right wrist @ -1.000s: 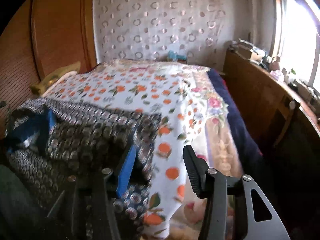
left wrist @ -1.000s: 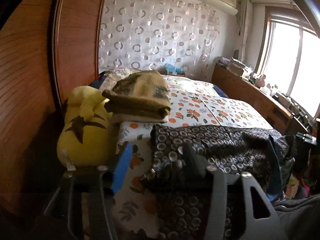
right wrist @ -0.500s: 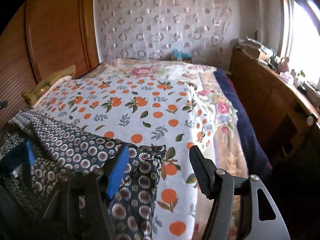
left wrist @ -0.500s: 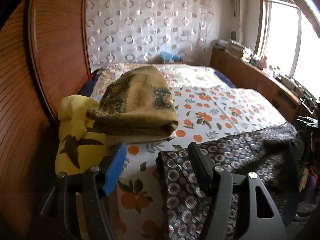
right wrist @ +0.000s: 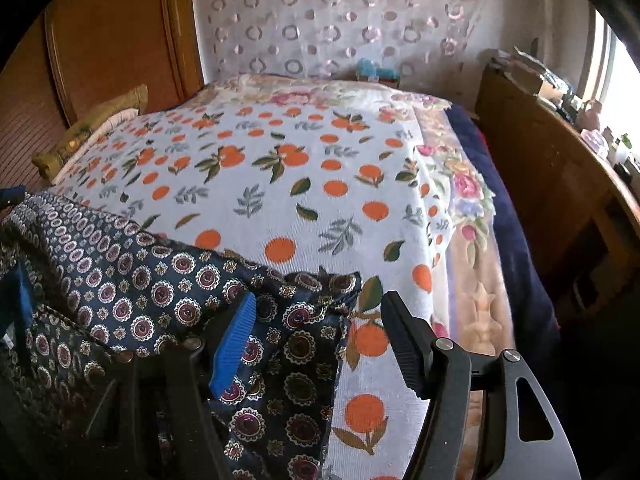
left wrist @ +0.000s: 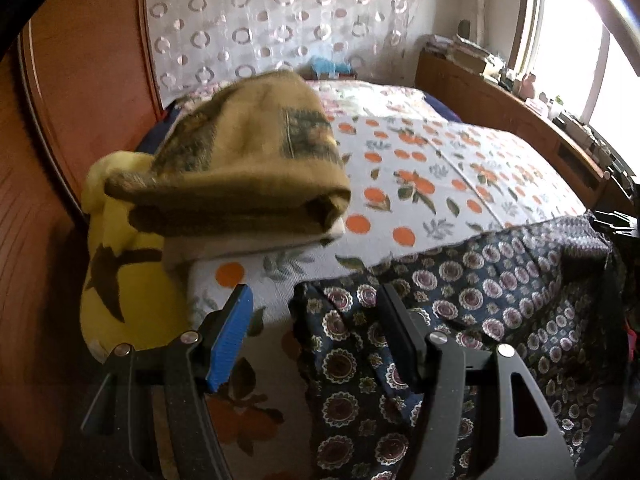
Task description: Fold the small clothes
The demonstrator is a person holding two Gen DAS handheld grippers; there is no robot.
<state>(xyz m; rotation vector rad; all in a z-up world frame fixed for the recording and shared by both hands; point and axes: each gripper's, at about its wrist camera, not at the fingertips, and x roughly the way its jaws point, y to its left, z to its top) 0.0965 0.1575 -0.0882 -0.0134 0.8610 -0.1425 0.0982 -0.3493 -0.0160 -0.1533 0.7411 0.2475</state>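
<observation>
The dark medallion-print garment (left wrist: 460,320) lies spread along the near edge of the bed (left wrist: 440,160), part of it hanging over the side. The left tongs (left wrist: 312,332) stand open over its corner at six o'clock, gripping nothing; the right tongs (right wrist: 318,340) also stand open above the opposite corner (right wrist: 320,284), cloth beneath them but no pad pressing it. The risk, as I judge it: the overhanging fabric looks slippery and could slide off the bed. A shallow pinch may catch the orange-print sheet (right wrist: 300,184) too. The folded olive blanket (left wrist: 240,160) at eleven o'clock leaves little room on that side.
</observation>
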